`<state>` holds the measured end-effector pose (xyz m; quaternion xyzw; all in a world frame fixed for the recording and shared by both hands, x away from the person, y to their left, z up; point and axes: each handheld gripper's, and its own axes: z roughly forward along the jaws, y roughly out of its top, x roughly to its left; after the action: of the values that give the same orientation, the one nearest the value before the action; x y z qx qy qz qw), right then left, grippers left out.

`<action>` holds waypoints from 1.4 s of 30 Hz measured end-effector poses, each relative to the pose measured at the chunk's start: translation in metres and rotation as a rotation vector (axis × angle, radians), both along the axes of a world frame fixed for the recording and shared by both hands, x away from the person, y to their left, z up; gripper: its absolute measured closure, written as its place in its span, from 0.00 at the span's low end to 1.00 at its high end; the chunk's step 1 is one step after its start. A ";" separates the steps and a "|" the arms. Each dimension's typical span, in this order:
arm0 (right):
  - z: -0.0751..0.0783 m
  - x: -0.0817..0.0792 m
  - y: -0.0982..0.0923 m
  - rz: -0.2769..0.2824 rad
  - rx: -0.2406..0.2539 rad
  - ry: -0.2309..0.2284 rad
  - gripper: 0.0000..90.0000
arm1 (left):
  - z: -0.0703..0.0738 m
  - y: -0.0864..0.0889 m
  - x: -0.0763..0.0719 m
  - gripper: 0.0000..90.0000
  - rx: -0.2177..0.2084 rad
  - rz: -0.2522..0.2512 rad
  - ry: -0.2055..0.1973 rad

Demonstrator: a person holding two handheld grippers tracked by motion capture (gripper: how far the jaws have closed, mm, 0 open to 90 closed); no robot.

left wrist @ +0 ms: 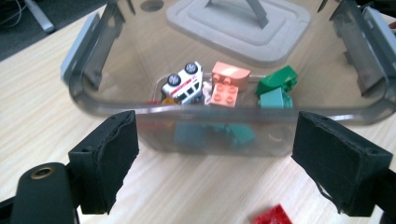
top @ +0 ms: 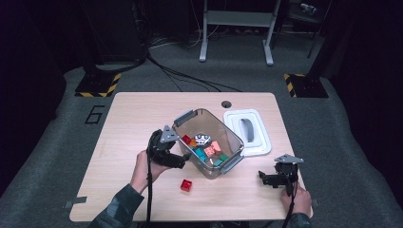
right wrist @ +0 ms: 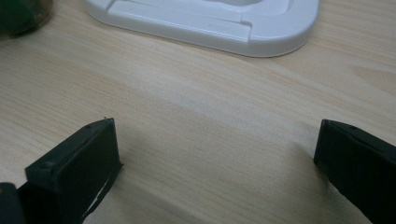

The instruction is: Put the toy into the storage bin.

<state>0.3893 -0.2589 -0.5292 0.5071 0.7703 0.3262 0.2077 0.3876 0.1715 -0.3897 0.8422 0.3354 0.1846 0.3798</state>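
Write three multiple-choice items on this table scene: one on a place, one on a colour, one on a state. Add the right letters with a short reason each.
1. Where does the white lid lie?
A. on the bin
B. on the table beside the bin
C. on the floor

2. What colour is the loose brick on the table outside the bin?
A. red
B. yellow
C. blue

3. How is the left claw?
A. shut on a brick
B. shut on the bin's rim
C. open, holding nothing

Key: B, the lid rests flat on the wood next to the bin; A, the brick is red; C, its jaws stand wide apart with nothing between them.
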 end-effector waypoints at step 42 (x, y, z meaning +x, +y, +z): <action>0.000 0.000 0.000 0.000 0.000 -0.001 0.00 | -0.107 -0.003 -0.026 0.10 0.033 0.032 0.184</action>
<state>0.3893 -0.2589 -0.5292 0.5070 0.7702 0.3263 0.2080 0.3621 0.1684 -0.4965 0.8562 0.3791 0.1177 0.3306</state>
